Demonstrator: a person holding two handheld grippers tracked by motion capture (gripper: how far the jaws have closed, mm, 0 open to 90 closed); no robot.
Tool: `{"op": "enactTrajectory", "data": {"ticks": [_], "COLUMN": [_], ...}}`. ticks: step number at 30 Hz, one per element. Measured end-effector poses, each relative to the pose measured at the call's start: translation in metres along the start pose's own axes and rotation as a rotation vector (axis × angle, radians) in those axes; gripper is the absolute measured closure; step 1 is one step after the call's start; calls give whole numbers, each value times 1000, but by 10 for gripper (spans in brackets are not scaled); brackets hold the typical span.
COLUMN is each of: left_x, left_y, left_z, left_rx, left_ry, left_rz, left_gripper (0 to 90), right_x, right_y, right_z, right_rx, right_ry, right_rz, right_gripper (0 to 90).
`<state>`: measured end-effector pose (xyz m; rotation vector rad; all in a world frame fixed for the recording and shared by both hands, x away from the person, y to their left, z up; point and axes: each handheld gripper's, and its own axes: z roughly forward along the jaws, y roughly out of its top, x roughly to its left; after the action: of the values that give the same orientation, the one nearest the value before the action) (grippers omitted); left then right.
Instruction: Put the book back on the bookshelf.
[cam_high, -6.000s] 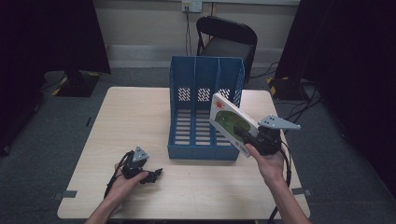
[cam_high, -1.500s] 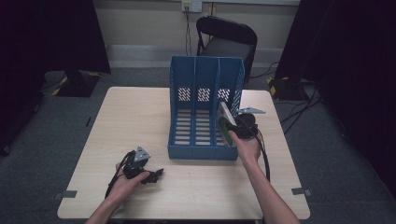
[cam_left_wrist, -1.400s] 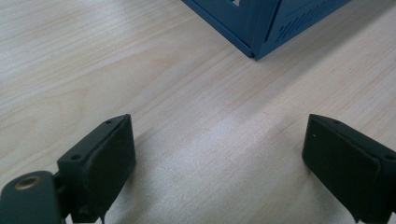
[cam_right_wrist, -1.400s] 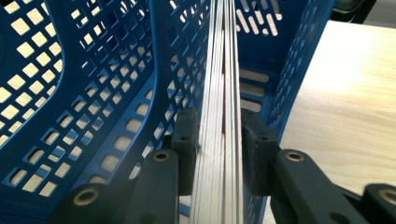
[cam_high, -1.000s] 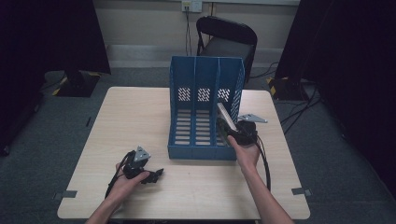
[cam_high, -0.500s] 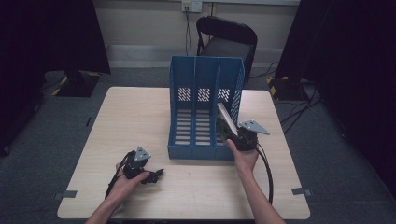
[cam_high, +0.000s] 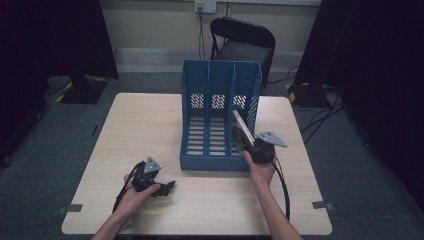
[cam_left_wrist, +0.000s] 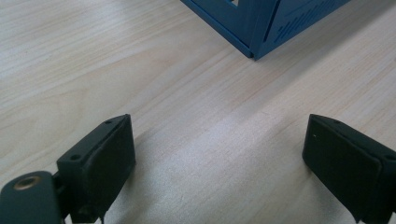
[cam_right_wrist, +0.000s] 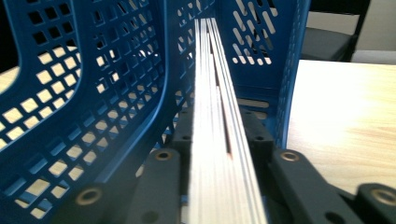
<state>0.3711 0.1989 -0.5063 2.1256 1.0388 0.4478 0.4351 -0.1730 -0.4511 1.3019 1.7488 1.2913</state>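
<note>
High view: my right gripper (cam_high: 248, 145) clamps book (cam_high: 240, 131) edge-on, now moved from open air beside blue file rack (cam_high: 220, 95) into its rightmost slot, partly entered. Insertion judged nearly complete. My left gripper (cam_high: 161, 187) idle on table (cam_high: 125, 125), jaws spread, unchanged.

File rack (cam_high: 220, 117) at the middle of the table (cam_high: 140, 125); book (cam_high: 241, 131) in its right slot. Left gripper (cam_high: 161, 189) on the table, near-left of the rack. Chair (cam_high: 242, 42) behind the table.
</note>
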Motion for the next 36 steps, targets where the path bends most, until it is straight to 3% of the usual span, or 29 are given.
{"op": "enactTrajectory", "data": {"ticks": [4, 15, 36], "left_x": [0, 0, 0], "left_y": [0, 0, 0], "left_z": [0, 0, 0], "left_rx": [0, 0, 0], "left_ry": [-1, -1, -1], "left_rz": [1, 1, 1], "left_gripper": [89, 89, 88], "right_x": [9, 12, 15], "right_y": [2, 3, 8], "right_z": [1, 0, 4], "right_rx": [13, -21, -48], "right_ry": [-73, -181, -334], "right_rz": [-50, 32, 54], "right_gripper": [764, 768, 768]}}
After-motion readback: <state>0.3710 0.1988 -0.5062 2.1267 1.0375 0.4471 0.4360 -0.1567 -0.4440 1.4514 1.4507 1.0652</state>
